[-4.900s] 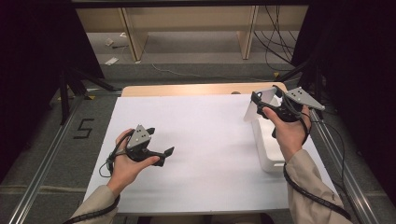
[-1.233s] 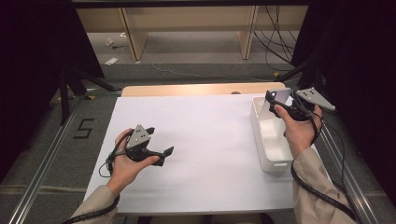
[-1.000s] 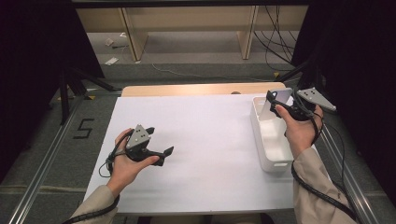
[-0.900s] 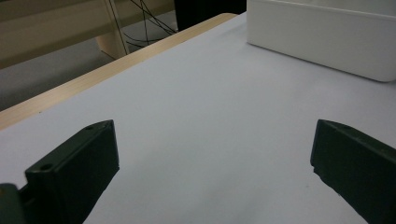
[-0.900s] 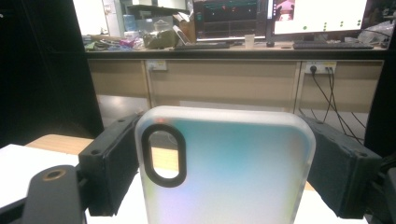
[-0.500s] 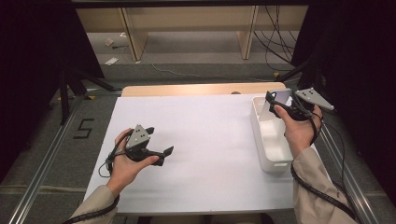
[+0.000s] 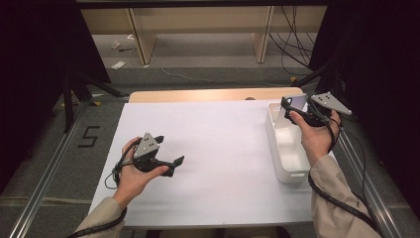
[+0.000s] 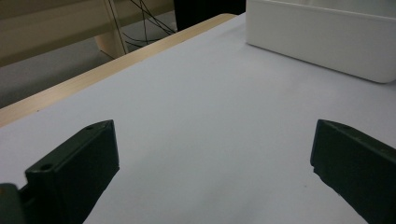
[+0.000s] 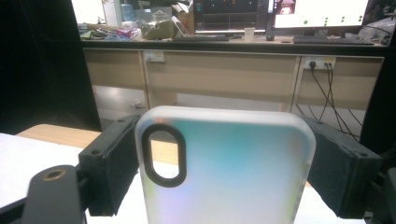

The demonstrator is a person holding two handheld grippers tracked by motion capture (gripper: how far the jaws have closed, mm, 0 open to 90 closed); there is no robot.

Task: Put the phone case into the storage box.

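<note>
The right gripper [image 7: 292, 110] is clamped on a phone case [image 9: 224, 168], its jaws pressing the case's two long sides. The case stands upright between them, camera cutout at its upper left in the right gripper view. In the high view, gripper and case hang over the far end of a white bin [image 7: 287, 163] at about 2 o'clock on the table [image 7: 223, 144]. The left gripper [image 7: 168, 161] rests at 8 o'clock, jaws wide apart, holding nothing.
</note>
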